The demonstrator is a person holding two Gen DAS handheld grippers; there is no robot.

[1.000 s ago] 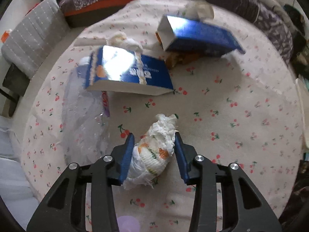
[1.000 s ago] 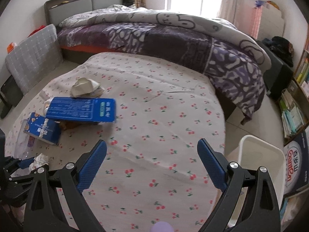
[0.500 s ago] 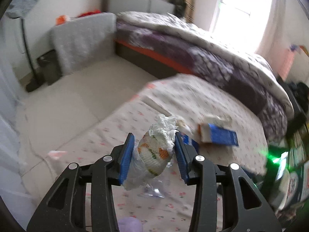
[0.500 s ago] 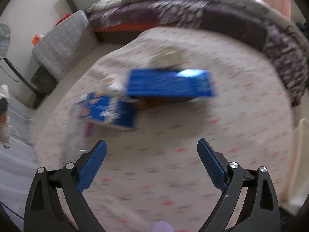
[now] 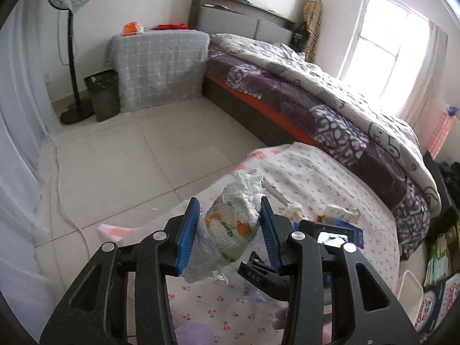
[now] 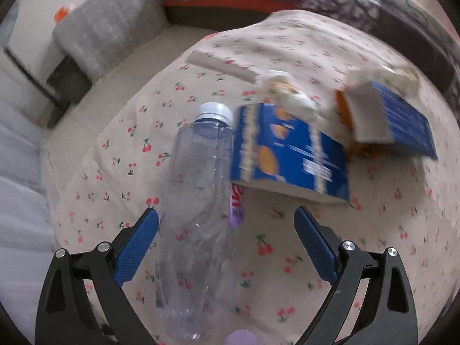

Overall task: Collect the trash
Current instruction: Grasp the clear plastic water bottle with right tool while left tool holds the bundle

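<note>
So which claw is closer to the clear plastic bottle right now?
Right. The right claw hangs open just above the clear plastic bottle; the left claw is lifted away, clamping a crumpled wad.

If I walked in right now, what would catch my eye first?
Probably the crumpled white wad pinched in the left gripper, lifted above the cherry-print cloth. Then the clear plastic bottle lying on that cloth between the open right gripper's fingers, beside a blue box.
</note>
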